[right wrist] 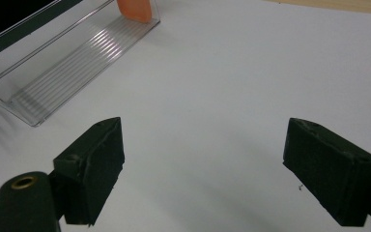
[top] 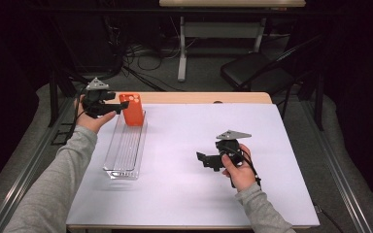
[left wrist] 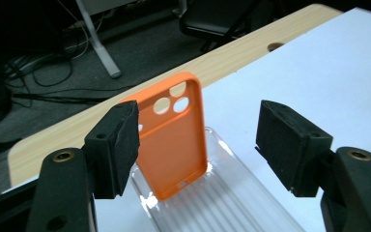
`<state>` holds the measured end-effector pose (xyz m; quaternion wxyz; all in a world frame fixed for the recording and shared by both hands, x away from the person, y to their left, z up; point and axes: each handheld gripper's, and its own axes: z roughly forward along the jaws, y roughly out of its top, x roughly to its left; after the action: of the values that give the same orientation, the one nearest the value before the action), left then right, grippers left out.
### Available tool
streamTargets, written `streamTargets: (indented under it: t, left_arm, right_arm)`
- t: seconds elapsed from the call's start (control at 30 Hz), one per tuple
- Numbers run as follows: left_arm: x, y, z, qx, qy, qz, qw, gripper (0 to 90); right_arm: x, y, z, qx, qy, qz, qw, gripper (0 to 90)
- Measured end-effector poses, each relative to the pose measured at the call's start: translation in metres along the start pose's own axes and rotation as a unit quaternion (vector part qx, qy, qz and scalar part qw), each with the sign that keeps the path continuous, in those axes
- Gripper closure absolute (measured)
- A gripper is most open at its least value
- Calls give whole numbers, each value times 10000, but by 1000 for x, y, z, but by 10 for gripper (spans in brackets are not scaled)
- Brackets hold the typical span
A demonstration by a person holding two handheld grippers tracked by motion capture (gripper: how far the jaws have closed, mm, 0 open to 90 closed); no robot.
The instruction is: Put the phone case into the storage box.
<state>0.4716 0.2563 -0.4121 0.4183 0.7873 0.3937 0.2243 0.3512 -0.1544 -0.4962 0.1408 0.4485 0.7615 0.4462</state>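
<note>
My left gripper (left wrist: 198, 145) open beside orange phone case (left wrist: 174, 140), camera holes visible; high view: right gripper (top: 205, 160) open, empty

The room is dark around a lit white-topped table (top: 189, 194) with a pale wooden edge (top: 199, 97) at twelve o'clock. Beyond it, grey carpet (top: 199, 80) carries loose black cables (top: 141, 58) at eleven o'clock. A second table's white leg (top: 181, 48) stands at twelve, and a black chair (top: 252, 70) at one o'clock.
</note>
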Motion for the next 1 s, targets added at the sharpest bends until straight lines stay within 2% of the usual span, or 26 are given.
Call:
streamTargets:
  t: [0.17, 0.4, 0.7, 1.0]
  left_arm:
    - [-2, 2, -6, -15, -81, -109, 9999, 307]
    - [-6, 3, -16, -94, -314, -305, 9990, 281]
    - [-17, 6, -25, -154, -695, -586, 9957, 258]
    - [-32, 10, -30, -236, -939, -547, 9938, 259]
  right_arm:
    - [1, 0, 0, 6, -8, 6, 10000, 142]
    - [1, 0, 0, 25, -12, 0, 10000, 142]
    - [1, 0, 1, 7, -4, -32, 10000, 142]
    - [1, 0, 0, 15, -14, -26, 10000, 142]
